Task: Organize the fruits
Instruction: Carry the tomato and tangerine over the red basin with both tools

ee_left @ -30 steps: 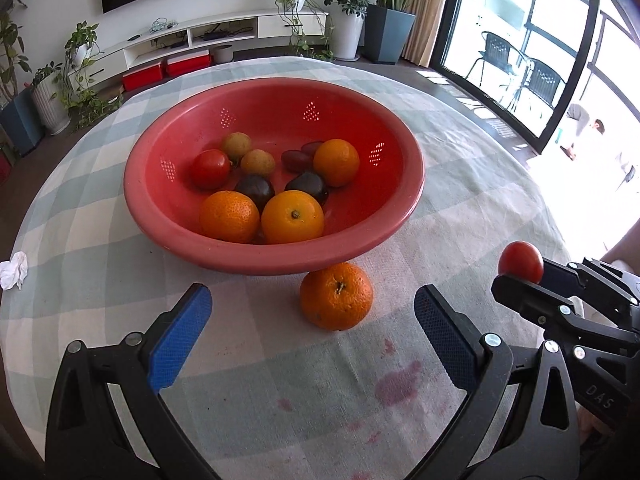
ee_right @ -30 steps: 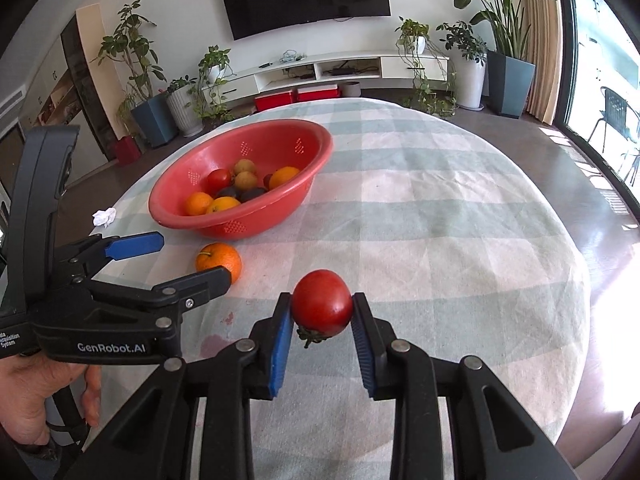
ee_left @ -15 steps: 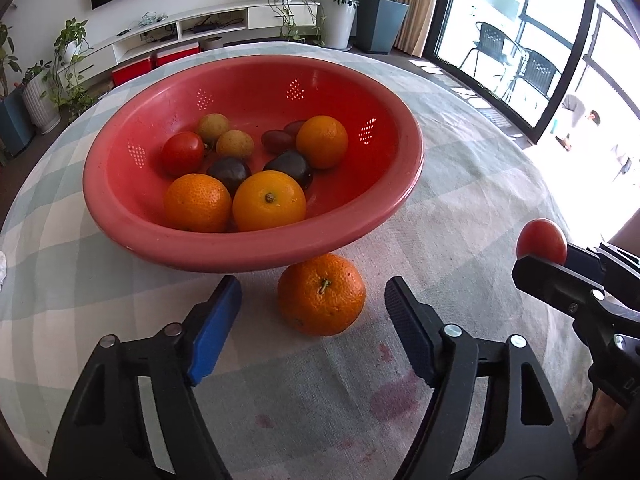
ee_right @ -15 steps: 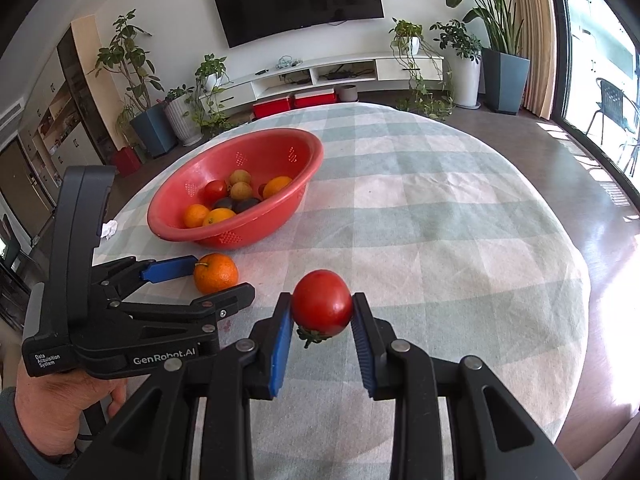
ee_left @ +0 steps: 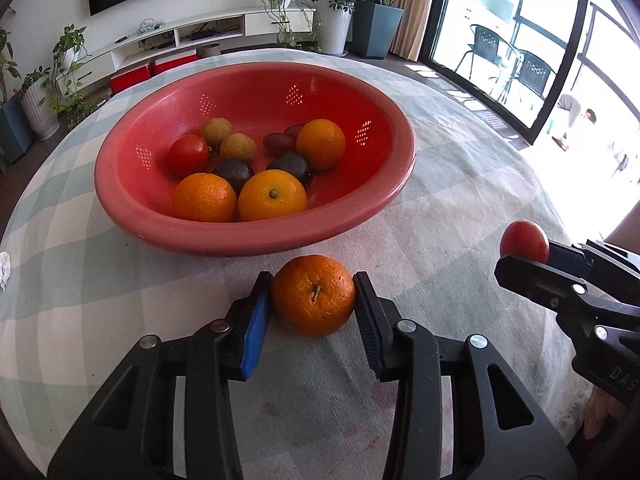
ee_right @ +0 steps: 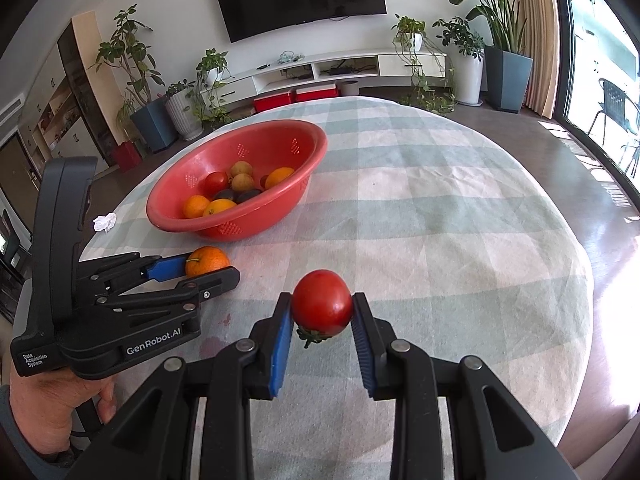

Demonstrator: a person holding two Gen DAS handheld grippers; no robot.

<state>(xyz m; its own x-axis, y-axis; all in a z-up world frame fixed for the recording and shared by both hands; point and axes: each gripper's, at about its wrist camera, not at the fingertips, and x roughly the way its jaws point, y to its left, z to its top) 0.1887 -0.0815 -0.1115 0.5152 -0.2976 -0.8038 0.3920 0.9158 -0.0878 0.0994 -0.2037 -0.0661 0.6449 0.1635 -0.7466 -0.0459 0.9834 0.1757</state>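
Note:
A loose orange (ee_left: 313,295) lies on the checked tablecloth just in front of the red colander bowl (ee_left: 256,236). My left gripper (ee_left: 313,280) is closing its jaws on it, and both blue pads touch the orange's sides. In the right wrist view the same orange (ee_right: 206,260) sits between the left gripper's fingers (ee_right: 210,270). My right gripper (ee_right: 322,302) is shut on a red tomato (ee_right: 322,304), held above the cloth to the right of the bowl. The bowl holds several fruits: oranges, a tomato, dark plums and small yellowish ones.
A crumpled white tissue (ee_right: 105,222) lies left of the bowl near the table's edge. Pink stains (ee_left: 272,408) mark the cloth under the left gripper. A hand (ee_right: 52,412) holds the left gripper's handle. The round table drops off to the floor at right.
The left gripper's jaws have closed in from wide apart onto the orange, and it has come a little nearer the bowl. The right gripper with the tomato has stayed put.

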